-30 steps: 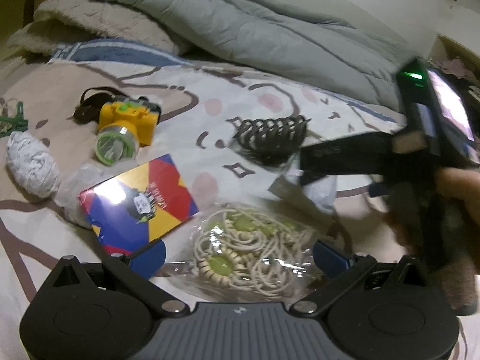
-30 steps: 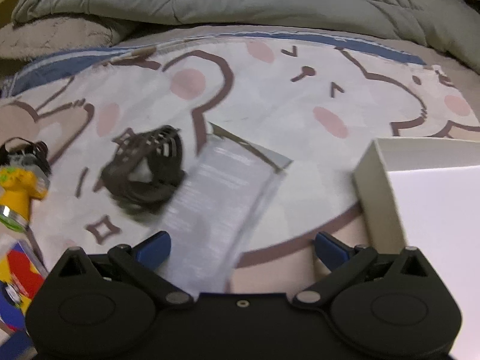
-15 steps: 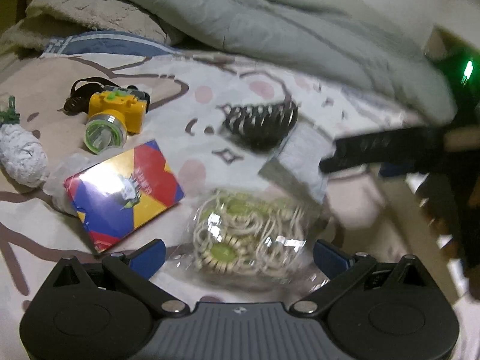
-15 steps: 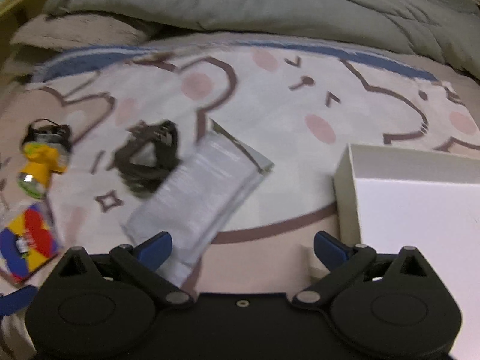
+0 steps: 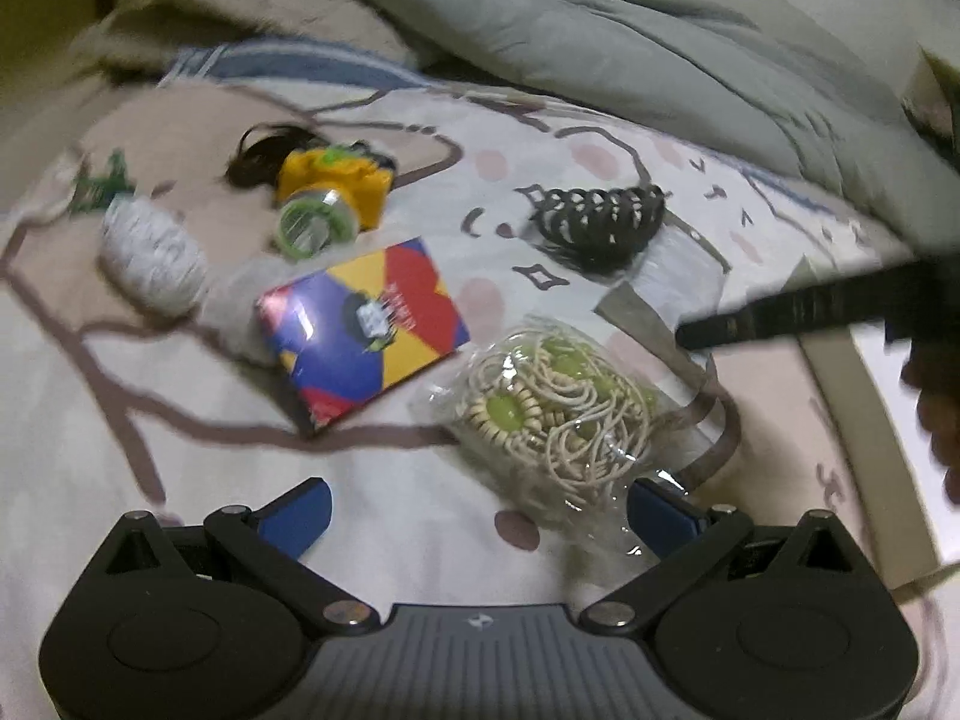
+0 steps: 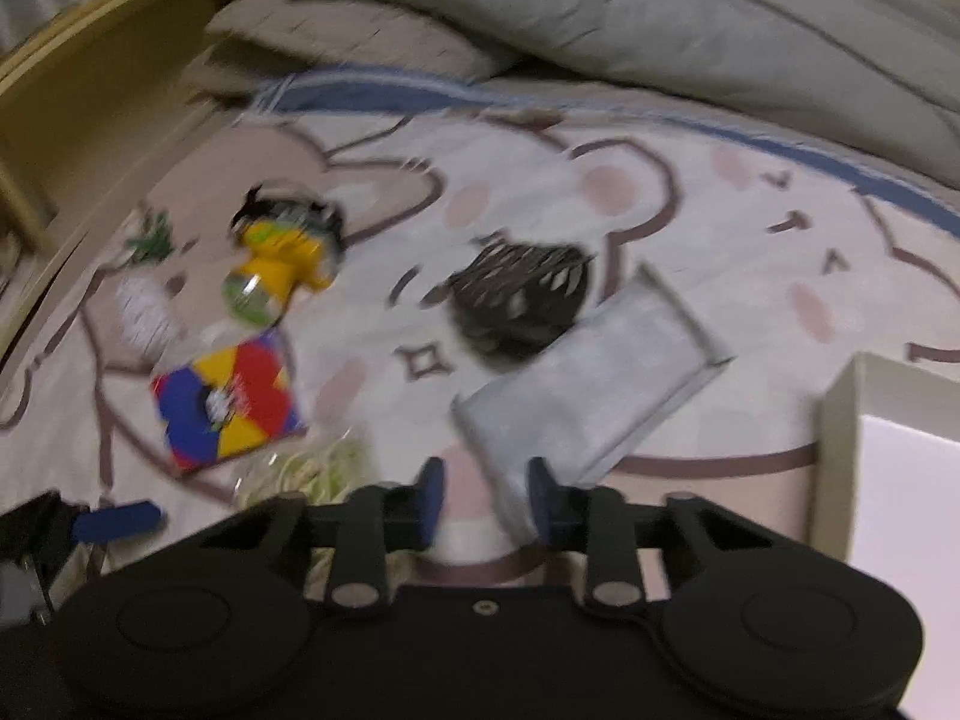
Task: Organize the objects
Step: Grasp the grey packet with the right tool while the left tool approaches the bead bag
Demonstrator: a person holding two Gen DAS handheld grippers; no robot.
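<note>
**Small items scattered on bed, both claws low over them**

Left wrist view, left to right: white crumpled wad (image 5: 153, 264) at 10 o'clock, yellow headlamp (image 5: 330, 198) with black strap above it, multicolour card box (image 5: 363, 330) centre-left lying flat, clear bag of beaded cords (image 5: 558, 408) at centre, black hair claw clip (image 5: 600, 225) at 1 o'clock, grey foil pouch (image 5: 666, 300) just right of the clip, part under it. All on the cartoon bed sheet (image 5: 420, 516); grey duvet (image 5: 600, 30) bunched at 12 o'clock.

Left claw (image 5: 480, 507): spread wide, holding nothing; right blue fingertip touches the bag's edge.

Right claw (image 6: 483, 501): narrowed to a small gap, nothing clamped; near corner of the foil pouch (image 6: 588, 396) sits at the gap, contact unclear from blur. White open box (image 6: 840, 450) at 3 o'clock, well apart from the other items. Frames blurred.
</note>
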